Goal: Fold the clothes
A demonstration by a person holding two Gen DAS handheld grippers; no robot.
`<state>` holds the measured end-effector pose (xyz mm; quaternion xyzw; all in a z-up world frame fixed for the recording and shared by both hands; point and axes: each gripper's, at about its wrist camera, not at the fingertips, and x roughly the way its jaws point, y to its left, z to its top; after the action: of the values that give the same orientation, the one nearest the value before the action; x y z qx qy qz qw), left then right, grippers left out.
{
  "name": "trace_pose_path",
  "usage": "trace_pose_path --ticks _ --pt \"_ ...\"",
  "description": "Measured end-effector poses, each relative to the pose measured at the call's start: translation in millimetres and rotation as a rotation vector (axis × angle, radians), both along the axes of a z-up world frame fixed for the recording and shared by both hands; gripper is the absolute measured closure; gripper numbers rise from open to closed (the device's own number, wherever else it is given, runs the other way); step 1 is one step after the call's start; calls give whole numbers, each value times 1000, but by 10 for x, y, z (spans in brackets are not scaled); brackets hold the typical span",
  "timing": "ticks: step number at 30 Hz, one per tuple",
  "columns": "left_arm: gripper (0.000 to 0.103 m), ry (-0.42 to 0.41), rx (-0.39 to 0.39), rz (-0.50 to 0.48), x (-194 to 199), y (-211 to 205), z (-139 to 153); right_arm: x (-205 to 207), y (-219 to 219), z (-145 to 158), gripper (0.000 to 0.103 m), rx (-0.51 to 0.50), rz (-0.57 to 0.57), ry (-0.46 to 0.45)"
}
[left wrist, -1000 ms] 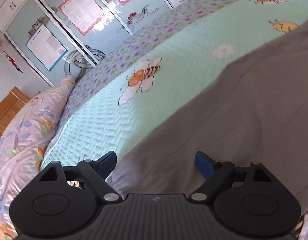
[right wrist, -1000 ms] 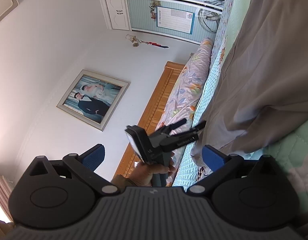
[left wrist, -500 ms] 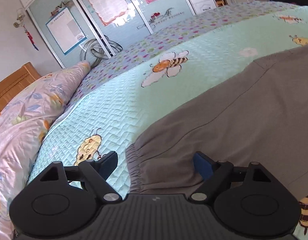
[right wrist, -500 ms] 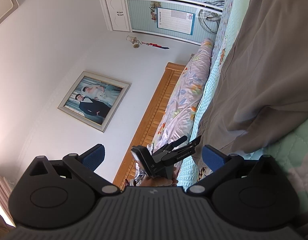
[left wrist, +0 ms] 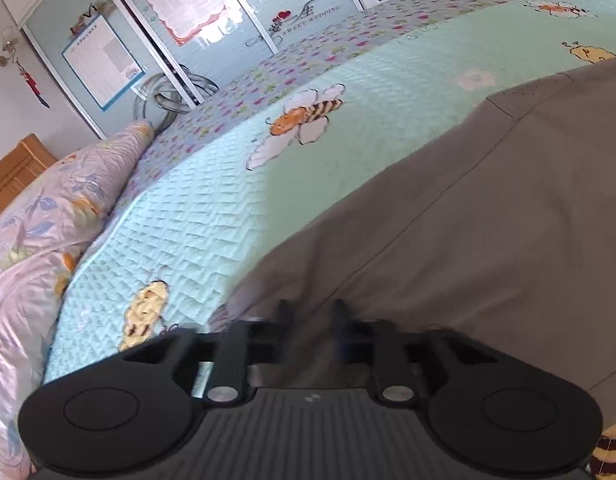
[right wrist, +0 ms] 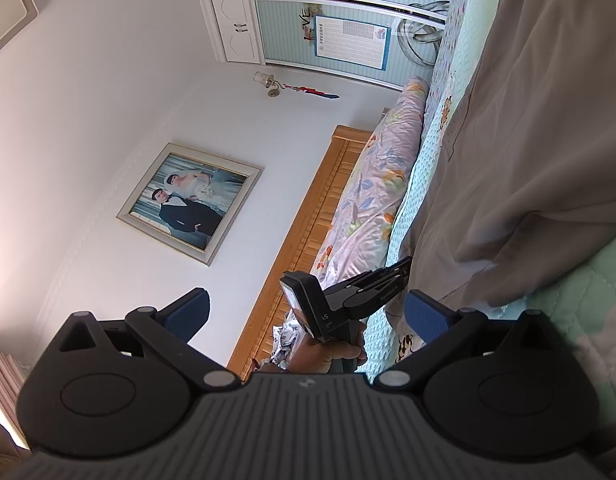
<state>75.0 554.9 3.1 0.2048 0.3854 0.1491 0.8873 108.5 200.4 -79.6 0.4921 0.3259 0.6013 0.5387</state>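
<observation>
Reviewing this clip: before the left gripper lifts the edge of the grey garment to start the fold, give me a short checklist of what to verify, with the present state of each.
1. Grey garment lies spread on the green bedspread: ok.
2. Left gripper is at the garment's near edge, cloth between its fingers: ok.
3. Left jaws fully clamped on the cloth: not ok; they are closing and blurred, and firm pad contact does not show.
4. Right gripper open and holding nothing: ok.
5. Right gripper placed at the garment: not ok; it points toward the wall, only its right finger near the cloth edge.
6. How many cloth layers the left gripper has caught: cannot tell.
</observation>
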Motion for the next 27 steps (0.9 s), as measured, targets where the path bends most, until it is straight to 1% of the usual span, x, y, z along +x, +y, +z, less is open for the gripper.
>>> trace_pose_path --ticks 1,2,4,7,10,12,16,19,20,21,22,23,24,25,26,27 --pt "24 -21 -3 8 -49 21 43 4 -1 -1 0 1 0 1" --pt "1 -41 -12 22 -106 54 81 7 -1 -5 0 2 0 2" --pt "1 -52 -37 57 -200 146 131 28 -15 -5 0 1 1 2" --pt "1 -50 -116 127 -259 321 107 58 -26 -47 0 2 2 1" --pt "9 -86 -222 145 -259 416 84 63 -27 -44 0 -1 2 -2" --pt "18 -83 -286 143 -212 449 45 68 -26 -41 0 -2 2 -4" --pt "22 -114 -330 168 -172 501 31 83 -31 -50 0 2 2 -4" --pt "29 -116 -319 175 -153 503 30 88 -36 -54 0 3 3 -4" --pt "35 -116 -307 174 -150 489 35 89 -39 -57 0 2 3 -4" --pt "47 -116 -296 173 -147 475 41 90 -42 -59 0 2 3 -5" --pt "54 -116 -283 164 -148 454 52 87 -42 -55 0 2 3 -6" --pt "65 -110 -278 154 -143 439 57 84 -42 -52 0 1 2 -6" --pt "70 -99 -261 149 -129 413 55 84 -45 -51 0 1 2 -7" --pt "72 -89 -246 140 -116 389 54 84 -48 -50 0 0 2 -8" --pt "79 -81 -238 136 -101 371 53 80 -50 -47 0 -1 2 -8" --pt "79 -79 -224 140 -88 356 57 76 -52 -45 0 -1 2 -9"
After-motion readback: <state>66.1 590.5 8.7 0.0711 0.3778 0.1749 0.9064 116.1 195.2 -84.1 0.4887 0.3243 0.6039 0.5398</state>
